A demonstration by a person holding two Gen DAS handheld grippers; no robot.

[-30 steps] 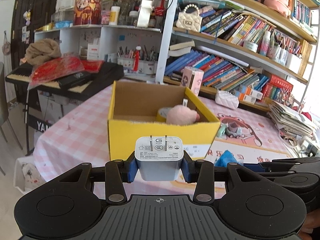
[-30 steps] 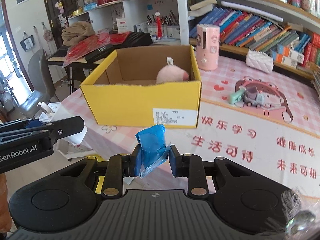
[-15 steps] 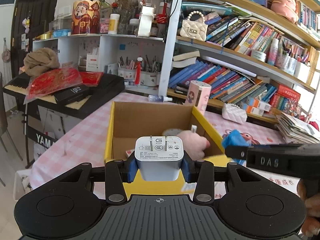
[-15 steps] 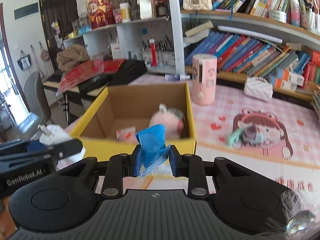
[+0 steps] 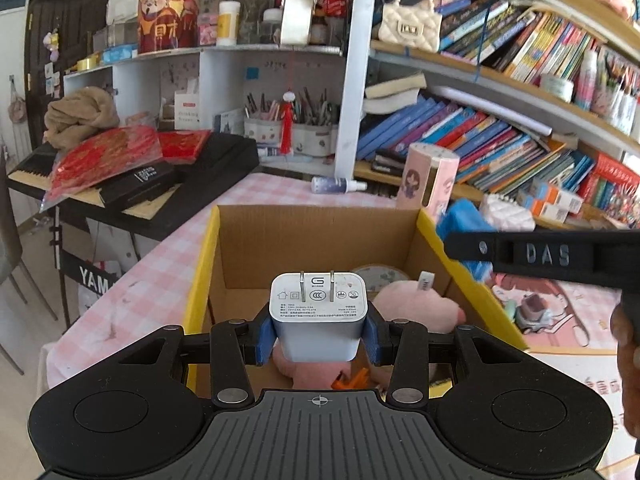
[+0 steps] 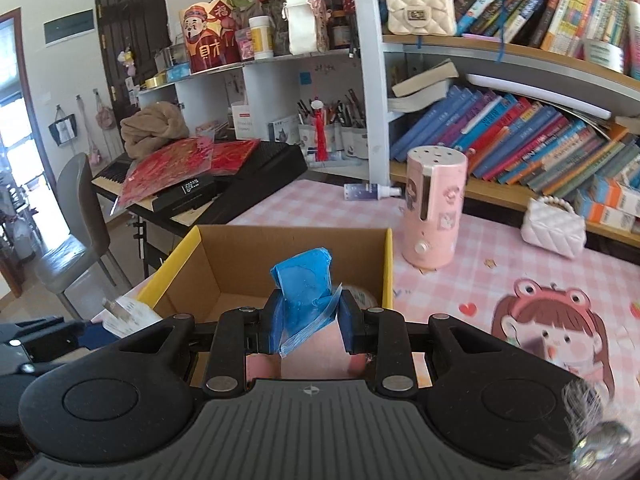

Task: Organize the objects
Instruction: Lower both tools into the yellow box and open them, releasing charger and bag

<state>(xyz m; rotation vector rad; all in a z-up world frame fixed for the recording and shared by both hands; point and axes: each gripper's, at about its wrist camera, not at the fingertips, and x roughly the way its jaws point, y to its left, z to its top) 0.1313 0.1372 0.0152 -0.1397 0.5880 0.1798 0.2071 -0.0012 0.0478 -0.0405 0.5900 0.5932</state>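
My left gripper point(image 5: 318, 330) is shut on a white plug adapter point(image 5: 318, 316), prongs up, held over the near edge of the yellow cardboard box point(image 5: 200, 280). Inside the box lie a pink plush toy point(image 5: 412, 312) and a roll of tape point(image 5: 378, 276). My right gripper point(image 6: 307, 326) is shut on a crumpled blue packet point(image 6: 302, 294), hanging over the same box point(image 6: 388, 264). In the left wrist view the right gripper's black arm crosses at the right with the blue packet point(image 5: 464, 220) at its tip. The adapter point(image 6: 126, 312) also shows at the left of the right wrist view.
The box stands on a pink checked tablecloth point(image 5: 160, 272). A pink cylinder device point(image 6: 434, 208), a small spray bottle point(image 6: 370, 191) and a white quilted purse point(image 6: 554, 226) stand beyond it. A keyboard point(image 5: 160, 184) sits left, bookshelves behind, a toy car point(image 5: 532, 310) at right.
Both grippers have moved forward over the box, each still holding its object. The box's inside has come into view below them, and the right gripper has risen a little.
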